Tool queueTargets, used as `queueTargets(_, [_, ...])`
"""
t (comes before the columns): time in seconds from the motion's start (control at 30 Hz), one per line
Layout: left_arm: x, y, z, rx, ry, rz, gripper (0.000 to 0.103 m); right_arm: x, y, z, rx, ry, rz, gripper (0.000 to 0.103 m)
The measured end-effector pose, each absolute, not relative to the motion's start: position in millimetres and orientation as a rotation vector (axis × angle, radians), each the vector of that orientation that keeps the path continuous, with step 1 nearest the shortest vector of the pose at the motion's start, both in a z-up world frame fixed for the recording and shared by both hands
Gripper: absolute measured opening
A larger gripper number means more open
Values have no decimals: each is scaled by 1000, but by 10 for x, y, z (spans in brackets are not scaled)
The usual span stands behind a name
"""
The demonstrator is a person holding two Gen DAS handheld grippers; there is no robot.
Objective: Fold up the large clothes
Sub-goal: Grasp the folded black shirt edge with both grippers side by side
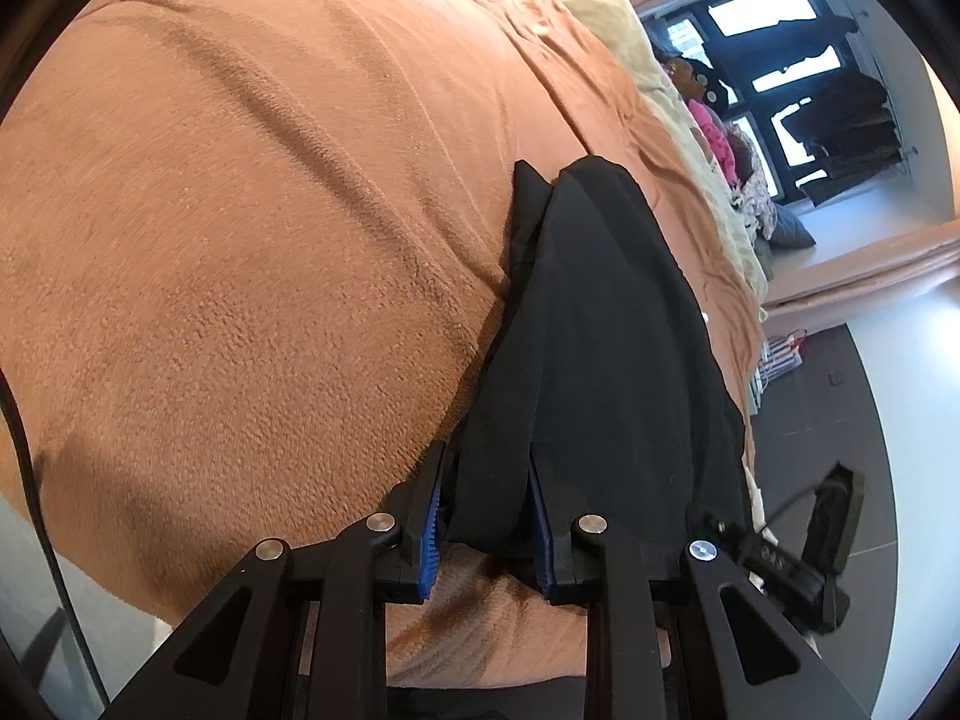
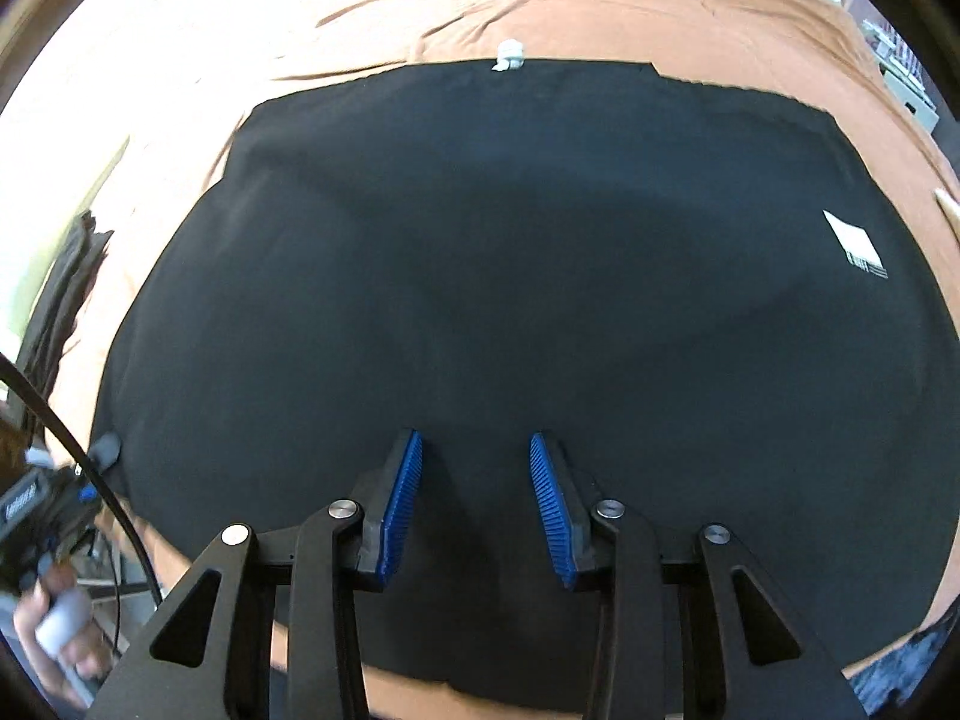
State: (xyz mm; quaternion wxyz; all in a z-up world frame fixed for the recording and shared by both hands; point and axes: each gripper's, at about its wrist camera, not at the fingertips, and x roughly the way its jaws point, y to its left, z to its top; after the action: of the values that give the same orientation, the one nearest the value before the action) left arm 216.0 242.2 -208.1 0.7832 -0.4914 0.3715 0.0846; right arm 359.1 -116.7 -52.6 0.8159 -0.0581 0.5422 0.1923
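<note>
A black garment (image 2: 510, 300) is spread flat on a bed (image 1: 240, 210), apparently partly folded. Its edge is pinched by the left gripper (image 1: 486, 480). The right gripper (image 2: 476, 450) is held spread above the cloth, gripping nothing; more folds seem needed.

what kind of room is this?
Most likely a bedroom: the black garment lies on a bed under a terracotta blanket, with clothes piled by a dark-framed window beyond.

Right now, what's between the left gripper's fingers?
A bunched fold of the black garment sits between the left gripper fingers, with the orange blanket underneath. Left wrist view shows it.
</note>
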Motion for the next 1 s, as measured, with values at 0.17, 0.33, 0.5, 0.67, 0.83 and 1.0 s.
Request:
queueTargets(0.17, [2156, 2412, -2056, -1063, 814, 205, 25, 4078, -946, -725, -128, 1145, 396, 35])
queueTargets(0.33, [2162, 2430, -2052, -1079, 824, 211, 25, 4519, -827, -970, -113, 1140, 397, 35])
queueTargets(0.5, [2146, 2464, -2077, -1138, 826, 229, 25, 4973, -693, -1281, -71, 1125, 394, 32])
queueTargets(0.67, [2163, 2480, -2091, -1162, 839, 249, 25, 5411, -598, -1603, -41, 1099, 402, 30])
queueTargets(0.83, [2205, 2484, -2096, -1169, 852, 262, 25, 5870, -547, -1944, -1, 1090, 405, 29])
queueTargets(1.0, [2219, 2457, -2092, -1165, 851, 274, 25, 6326, -486, -2352, 23, 1073, 390, 18])
